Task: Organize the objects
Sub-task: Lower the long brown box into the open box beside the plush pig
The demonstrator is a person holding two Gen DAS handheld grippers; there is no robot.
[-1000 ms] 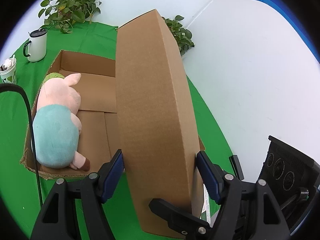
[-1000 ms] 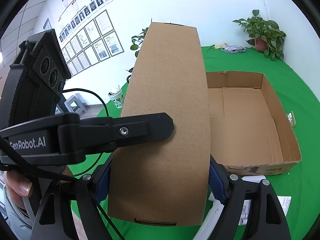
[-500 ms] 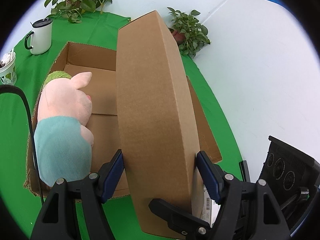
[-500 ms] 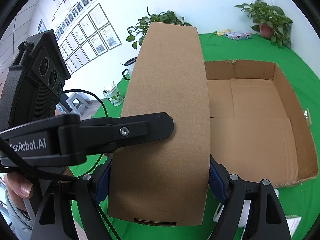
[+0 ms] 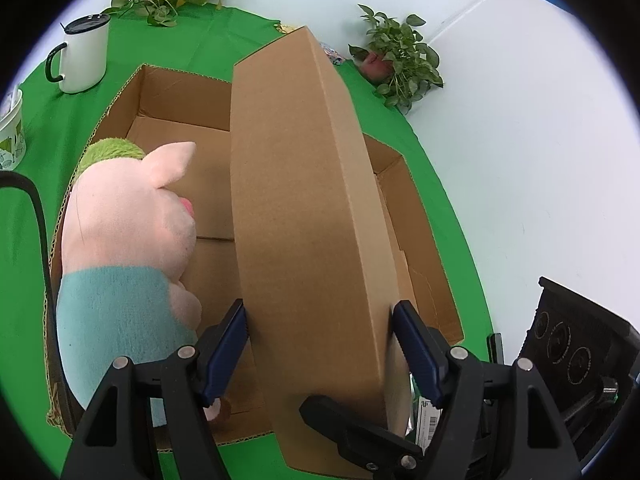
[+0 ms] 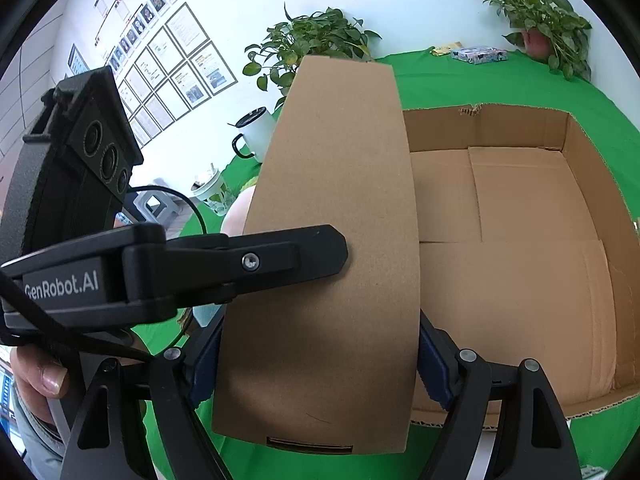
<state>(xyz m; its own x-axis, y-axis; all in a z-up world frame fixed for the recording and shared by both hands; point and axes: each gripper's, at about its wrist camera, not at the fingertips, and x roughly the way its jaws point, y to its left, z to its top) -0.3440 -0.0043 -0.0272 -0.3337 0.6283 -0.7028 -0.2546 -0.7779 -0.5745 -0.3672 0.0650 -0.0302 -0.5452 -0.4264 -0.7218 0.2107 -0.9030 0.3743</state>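
The open carton has bare floor across its right half, free to enter from above. Its left side is blocked by the plush pig lying along the left wall. The flat closed box stands between them. Beyond the carton's far left corner, an enamel mug and paper cup crowd the tabletop edge.

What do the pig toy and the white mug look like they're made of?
Pig toy: soft plush fabric, fuzzy matte nap, stitched snout. White mug: likely enamelled metal, going by its glossy white wall with dark rim, handle and lid; it could be ceramic.
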